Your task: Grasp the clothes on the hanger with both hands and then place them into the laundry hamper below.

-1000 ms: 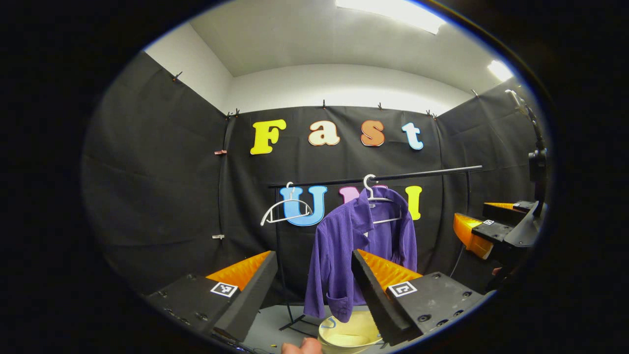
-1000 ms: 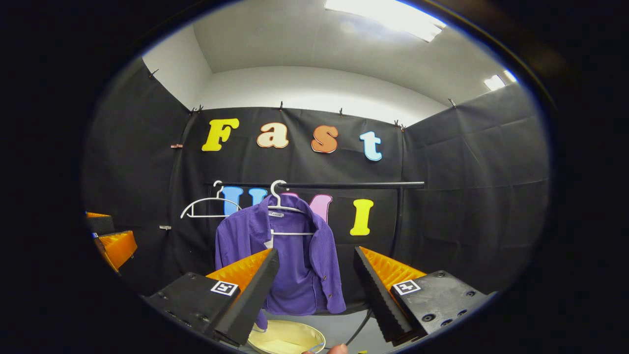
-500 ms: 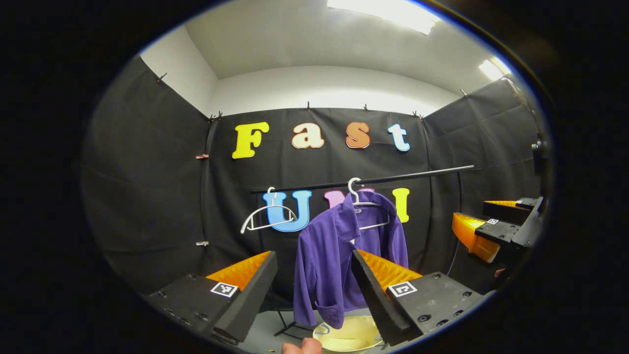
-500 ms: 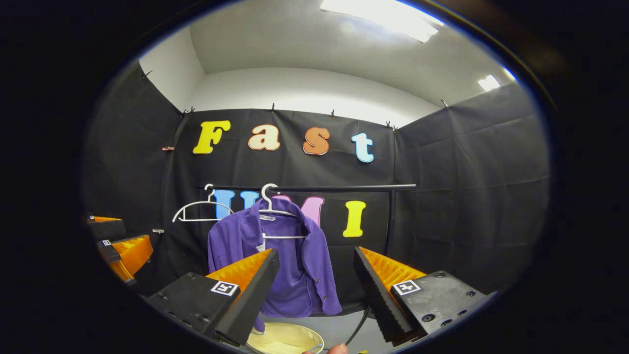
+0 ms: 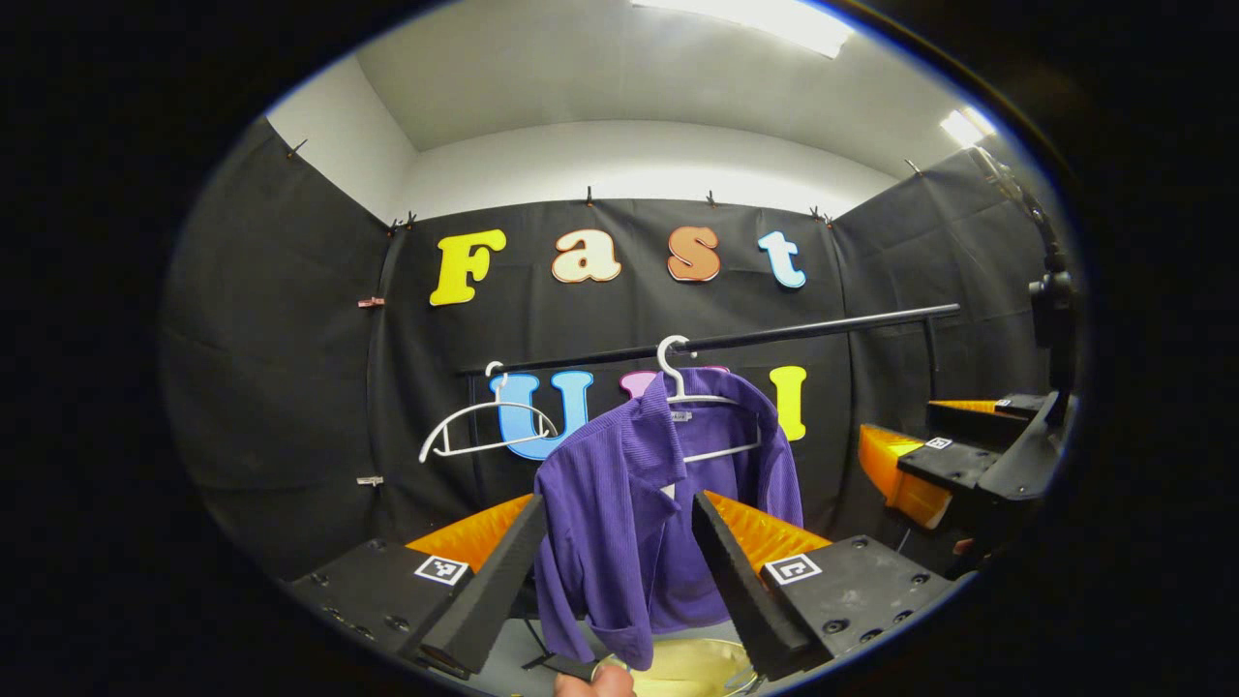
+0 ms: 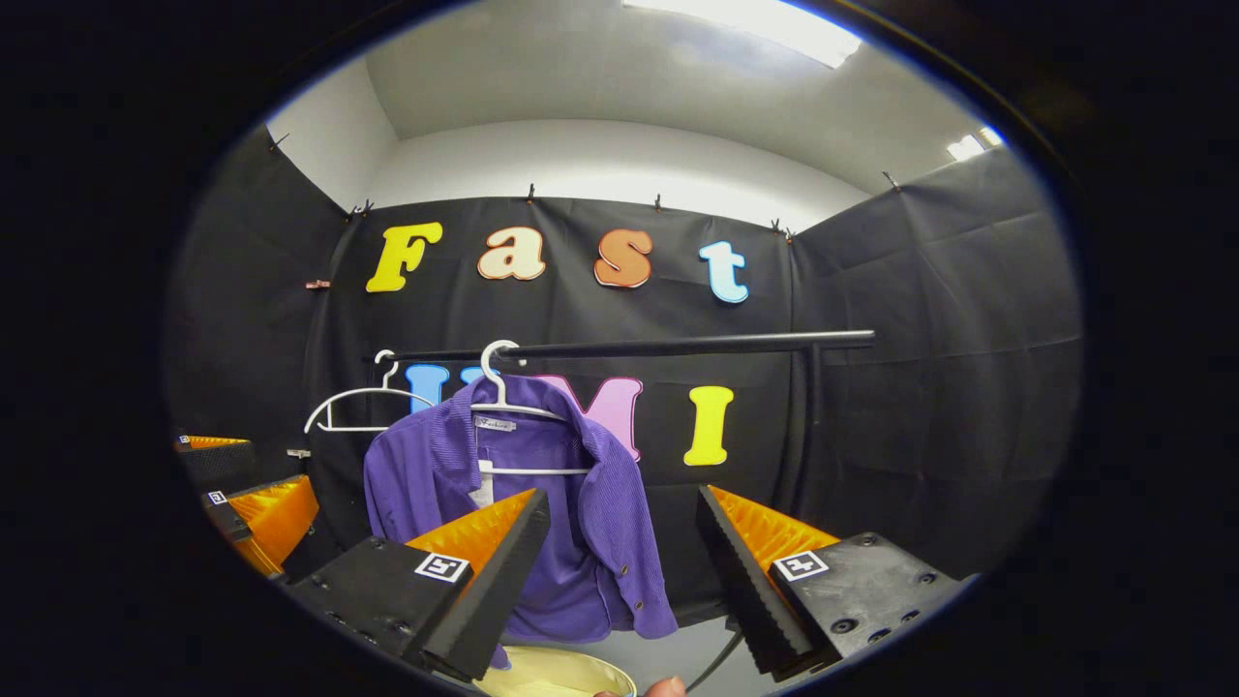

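Fingers of the left gripper (image 5: 612, 571) are standing wide apart at the bottom centre of the left gripper view, gripping nothing and framing the purple shirt (image 5: 644, 503) between them, which reads as lining up for a grab at its front panel. In the right gripper view the right gripper (image 6: 619, 571) is likewise gaping with nothing between its fingers, pointing at the shirt's right edge in the lower centre, so each claw seems to be taking its own side for a two-handed pull. Just beneath, at the bottom edge of the left gripper view, the pale yellow laundry hamper (image 5: 692, 668) is sitting under the shirt's hem, placed so the garment can drop straight in. Farther back, the shirt is hanging off a white hanger (image 5: 697, 426) hooked on the black rail (image 5: 774, 337) across the middle of the frame, its collar slumping to the left. An empty white hanger (image 5: 479, 431) is hanging on the same rail, left of centre. At the right edge, the other gripper (image 5: 953, 465) is showing.
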Demonstrator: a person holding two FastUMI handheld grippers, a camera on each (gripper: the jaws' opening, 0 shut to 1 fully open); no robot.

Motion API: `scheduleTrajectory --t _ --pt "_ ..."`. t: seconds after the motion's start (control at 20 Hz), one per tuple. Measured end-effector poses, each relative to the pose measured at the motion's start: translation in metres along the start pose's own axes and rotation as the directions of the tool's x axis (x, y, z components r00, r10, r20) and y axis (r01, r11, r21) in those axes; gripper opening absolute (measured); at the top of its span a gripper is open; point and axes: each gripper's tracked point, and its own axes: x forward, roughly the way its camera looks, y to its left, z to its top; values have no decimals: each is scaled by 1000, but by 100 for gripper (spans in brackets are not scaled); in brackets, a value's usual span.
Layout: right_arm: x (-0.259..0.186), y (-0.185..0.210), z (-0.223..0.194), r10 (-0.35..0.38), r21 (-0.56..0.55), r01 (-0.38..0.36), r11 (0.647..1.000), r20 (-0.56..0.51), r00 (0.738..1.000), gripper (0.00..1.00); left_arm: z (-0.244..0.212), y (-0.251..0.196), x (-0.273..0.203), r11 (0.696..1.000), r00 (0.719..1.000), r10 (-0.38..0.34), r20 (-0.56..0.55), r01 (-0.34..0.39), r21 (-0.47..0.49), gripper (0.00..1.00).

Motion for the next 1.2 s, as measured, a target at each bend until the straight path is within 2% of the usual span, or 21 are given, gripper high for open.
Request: scheduleTrajectory --t 0.4,0.6,0.85,1.2 --pt "78 -1 -30 108 33 -108 994 -12 994 98 -32 -33 94 995 997 77 -26 -75 65 93" --pt "108 -5 -53 169 44 -167 985 -32 985 98 -57 -44 137 992 997 71 -33 -67 103 93" --pt "130 -19 -59 164 35 -163 986 -17 986 98 -81 -35 183 988 991 119 -58 -113 101 93" --pt "144 -12 -69 175 32 -174 984 -30 984 98 -105 -21 231 971 977 206 -53 -197 138 93"
